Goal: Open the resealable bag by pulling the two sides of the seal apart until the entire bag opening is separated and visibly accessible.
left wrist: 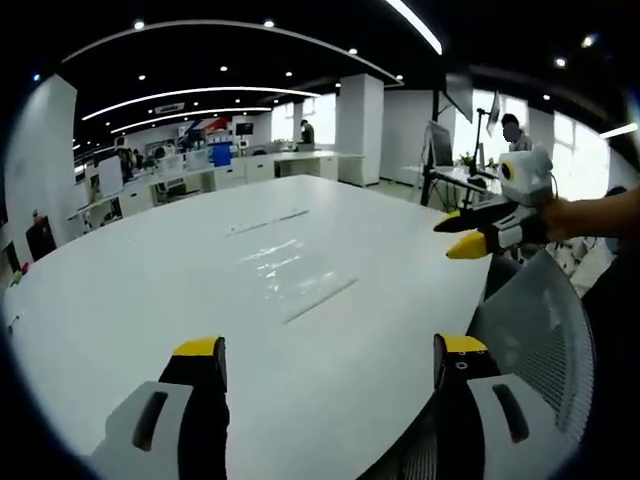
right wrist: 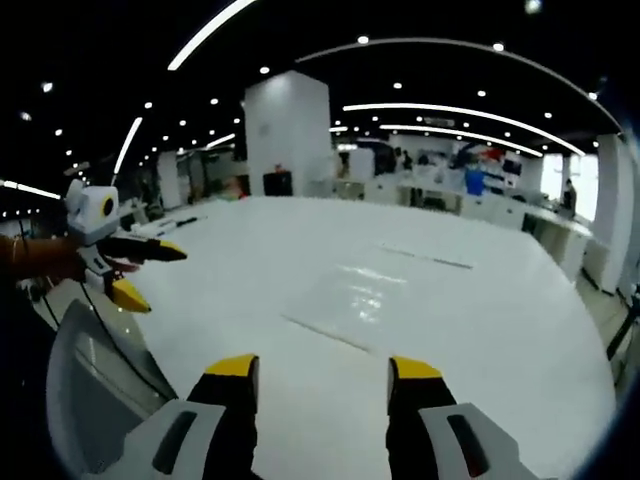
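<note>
Left gripper view has the flat resealable bag (left wrist: 290,275) ahead of my open left gripper (left wrist: 330,360), right gripper (right wrist: 320,375) open too.

A: Light source? Overhead ceiling strips (left wrist: 190,95) and small downlights, plus daylight from the windows (left wrist: 575,150) at the far side in the left gripper view. Room is bright, ceiling dark.

B: Glare on the white table (left wrist: 150,290): broad sheen, strongest over the clear bag (left wrist: 295,275), whose outline nearly washes out. Shadows soft, faint.

A: Fisheye bends the table's edges and light strips. Distant desks are soft; both views slightly blurred, low detail.
</note>
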Motion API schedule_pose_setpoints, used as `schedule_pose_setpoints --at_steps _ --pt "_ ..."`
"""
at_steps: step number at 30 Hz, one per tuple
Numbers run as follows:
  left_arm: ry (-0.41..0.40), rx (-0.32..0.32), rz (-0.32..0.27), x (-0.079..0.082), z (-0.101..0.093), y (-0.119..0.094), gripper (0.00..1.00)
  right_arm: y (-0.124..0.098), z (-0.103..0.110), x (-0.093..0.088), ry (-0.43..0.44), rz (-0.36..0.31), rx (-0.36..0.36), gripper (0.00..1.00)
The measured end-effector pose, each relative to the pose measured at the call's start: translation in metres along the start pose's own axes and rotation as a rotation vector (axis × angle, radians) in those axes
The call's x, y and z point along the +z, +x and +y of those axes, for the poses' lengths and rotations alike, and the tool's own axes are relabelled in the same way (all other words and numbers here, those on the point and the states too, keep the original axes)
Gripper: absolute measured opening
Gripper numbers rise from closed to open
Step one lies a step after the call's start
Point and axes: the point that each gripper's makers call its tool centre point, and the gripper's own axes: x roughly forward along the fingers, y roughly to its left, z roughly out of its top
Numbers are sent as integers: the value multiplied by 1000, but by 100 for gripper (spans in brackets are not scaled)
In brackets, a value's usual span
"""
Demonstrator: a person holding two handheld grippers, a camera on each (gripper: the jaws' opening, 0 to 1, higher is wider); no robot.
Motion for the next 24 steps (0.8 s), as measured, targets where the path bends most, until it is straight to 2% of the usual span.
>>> schedule_pose_setpoints --at_steps 6,19,24 --pt "2 -4 3 -1 0 0 84 -1 2 -1 19 -5 -3 49" --pt "-2 2 -14 3 0 0 84 0 8 -4 2 0 2 50" --pt "-4 3 -38 6 -2 -2 85 -4 8 -2 7 -19 -13 51"
